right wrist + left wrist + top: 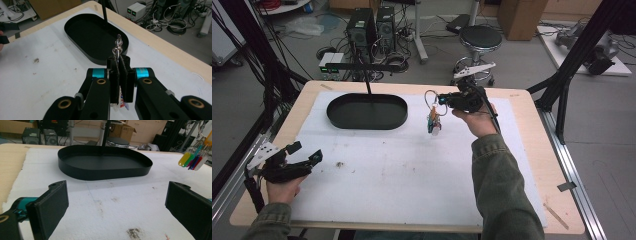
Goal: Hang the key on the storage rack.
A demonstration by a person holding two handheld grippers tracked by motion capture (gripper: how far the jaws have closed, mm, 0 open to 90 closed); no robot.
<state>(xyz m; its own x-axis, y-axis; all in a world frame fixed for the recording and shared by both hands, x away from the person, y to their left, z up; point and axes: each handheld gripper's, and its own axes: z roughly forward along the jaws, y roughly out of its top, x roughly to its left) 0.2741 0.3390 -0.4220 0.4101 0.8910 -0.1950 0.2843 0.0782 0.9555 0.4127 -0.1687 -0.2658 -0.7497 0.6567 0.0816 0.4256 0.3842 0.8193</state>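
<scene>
My right claw (pixel 443 100) is clamped on the key ring (pixel 432 97), holding its coloured tags (pixel 434 123) off the white mat (pixel 412 175) at upper centre of the high view, just right of the black oval tray (pixel 367 111). My left claw (pixel 307 152) rests at lower left, jaws apart with nothing between them. Bare mat lies between both claws and the tray's near rim.

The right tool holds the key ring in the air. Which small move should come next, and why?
Probably carry the key ring left, toward the black tray. The right tool is shut on it, the tags hang off the white mat, and the tray lies open nearby.
</scene>
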